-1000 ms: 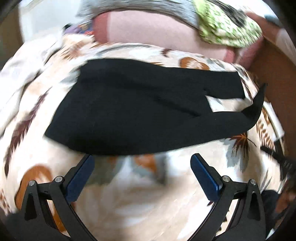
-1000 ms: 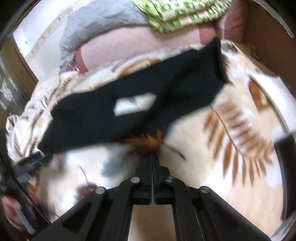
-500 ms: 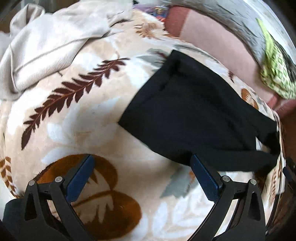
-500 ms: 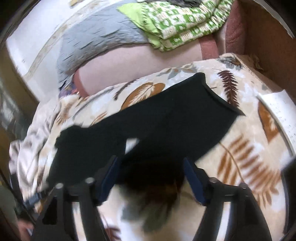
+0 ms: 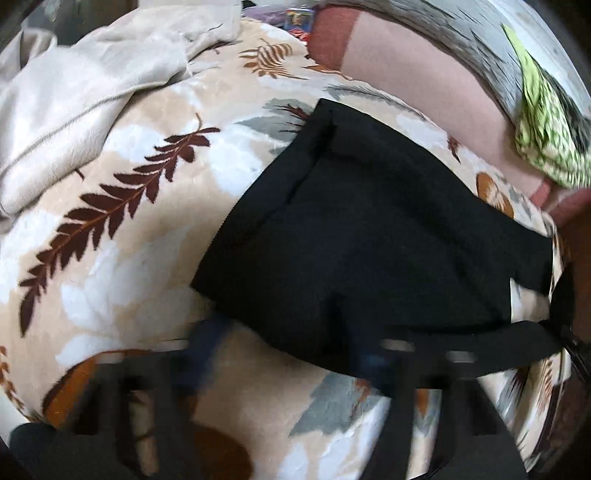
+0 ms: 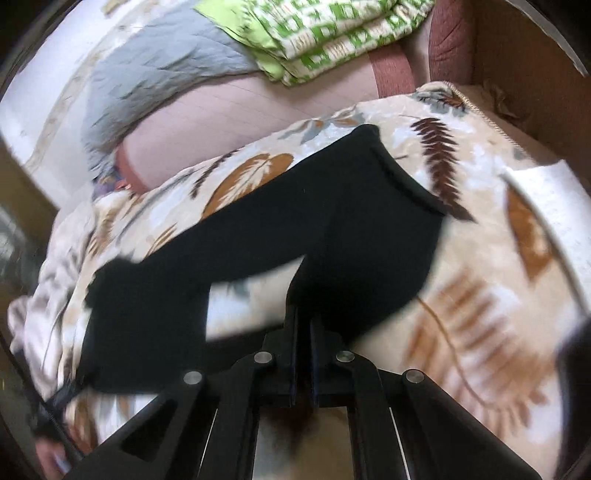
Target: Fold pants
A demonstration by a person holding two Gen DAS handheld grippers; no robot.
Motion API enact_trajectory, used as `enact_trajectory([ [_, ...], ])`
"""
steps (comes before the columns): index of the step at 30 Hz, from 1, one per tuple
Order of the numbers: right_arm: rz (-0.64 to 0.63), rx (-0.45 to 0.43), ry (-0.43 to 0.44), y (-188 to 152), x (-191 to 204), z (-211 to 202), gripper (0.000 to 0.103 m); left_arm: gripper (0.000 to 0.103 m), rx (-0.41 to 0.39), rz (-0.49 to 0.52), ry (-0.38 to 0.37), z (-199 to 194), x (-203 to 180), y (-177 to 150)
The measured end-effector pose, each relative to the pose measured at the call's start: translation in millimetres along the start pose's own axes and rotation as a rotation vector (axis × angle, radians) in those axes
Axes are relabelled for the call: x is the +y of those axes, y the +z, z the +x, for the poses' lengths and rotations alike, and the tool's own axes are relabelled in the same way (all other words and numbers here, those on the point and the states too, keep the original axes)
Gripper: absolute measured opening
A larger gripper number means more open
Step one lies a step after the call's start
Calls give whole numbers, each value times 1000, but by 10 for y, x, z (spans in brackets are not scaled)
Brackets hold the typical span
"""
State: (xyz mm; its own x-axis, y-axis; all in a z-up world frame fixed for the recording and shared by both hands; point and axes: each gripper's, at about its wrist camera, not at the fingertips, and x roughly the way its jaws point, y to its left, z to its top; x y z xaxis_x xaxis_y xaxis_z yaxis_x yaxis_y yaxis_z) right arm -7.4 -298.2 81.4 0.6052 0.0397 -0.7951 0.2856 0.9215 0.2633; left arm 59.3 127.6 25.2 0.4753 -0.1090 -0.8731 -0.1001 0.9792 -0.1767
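Black pants (image 5: pixel 369 240) lie spread on a leaf-patterned blanket (image 5: pixel 129 258). My left gripper (image 5: pixel 288 358) is blurred at the bottom of the left wrist view. Its jaws are closing with the pants' near edge between them, and a gap still shows. In the right wrist view the pants (image 6: pixel 332 221) run from the far waistband toward me. My right gripper (image 6: pixel 303 325) is shut on a fold of the black fabric, which rises to its fingertips. The left gripper (image 6: pixel 55 406) shows as a dark shape at the pants' other end.
A crumpled beige cloth (image 5: pixel 92 92) lies at the far left of the blanket. Behind the pants are a pink pillow (image 6: pixel 221 122), a grey quilt (image 6: pixel 159 74) and green patterned bedding (image 6: pixel 332 33). A brown wooden wall (image 6: pixel 517 55) and a white sheet (image 6: pixel 561 206) stand at the right.
The left gripper swung over to the pants' near edge and its wide jaws started to come together. The right gripper opened over the fabric, then shut on it and pulled it up.
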Motion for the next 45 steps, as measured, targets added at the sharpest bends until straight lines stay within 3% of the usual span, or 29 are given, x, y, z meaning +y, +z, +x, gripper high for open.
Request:
enact_trajectory([
  [3,-21,37,14,-323,-91,-238,4,30,9,-7,-53,-99,51,-47],
  [6,-57,142,2,-645,-172,-230,6,29,21,2,-52,-153,76,-122],
  [8,-36,153,-34,-709,-285,-220,17,29,29,16,-39,-153,69,-177],
  [10,34,125,-51,-673,-461,-302,23,29,28,20,-35,-158,69,-209],
  [11,61,107,-45,-648,-528,-351,25,33,25,16,-31,-164,73,-213],
  [14,102,22,-120,-527,-738,-534,45,62,13,-7,10,-179,138,-210],
  [16,84,-50,-247,-423,-873,-649,65,69,-5,-34,12,-186,215,-191],
  [19,51,-86,-348,-277,-1022,-624,73,82,-8,-70,23,-140,295,-141],
  [26,-15,29,-419,-176,-1230,-49,73,85,-18,-41,55,21,153,-21],
  [27,-39,3,-412,-188,-1194,-34,59,84,-18,-30,54,43,112,-9],
  [28,-37,14,-353,-186,-1178,-21,24,79,-17,-8,45,67,52,1],
  [29,-24,23,-309,-191,-1162,-13,15,66,-17,11,41,81,7,6],
  [30,-25,13,-326,-169,-1124,-46,8,34,-18,34,45,83,-41,7],
  [31,-47,0,-334,-148,-1076,-78,7,21,-14,46,31,66,-69,10],
  [33,-62,-35,-318,-101,-994,-185,7,13,-10,42,-13,-16,-65,13],
  [38,-64,-93,-308,-6,-918,-364,7,12,-18,46,-87,-392,63,-75],
  [44,-116,15,-371,-101,-937,102,8,12,39,54,-35,-261,112,-309],
  [45,-132,10,-384,-128,-922,127,13,13,47,53,-32,-233,105,-331],
])
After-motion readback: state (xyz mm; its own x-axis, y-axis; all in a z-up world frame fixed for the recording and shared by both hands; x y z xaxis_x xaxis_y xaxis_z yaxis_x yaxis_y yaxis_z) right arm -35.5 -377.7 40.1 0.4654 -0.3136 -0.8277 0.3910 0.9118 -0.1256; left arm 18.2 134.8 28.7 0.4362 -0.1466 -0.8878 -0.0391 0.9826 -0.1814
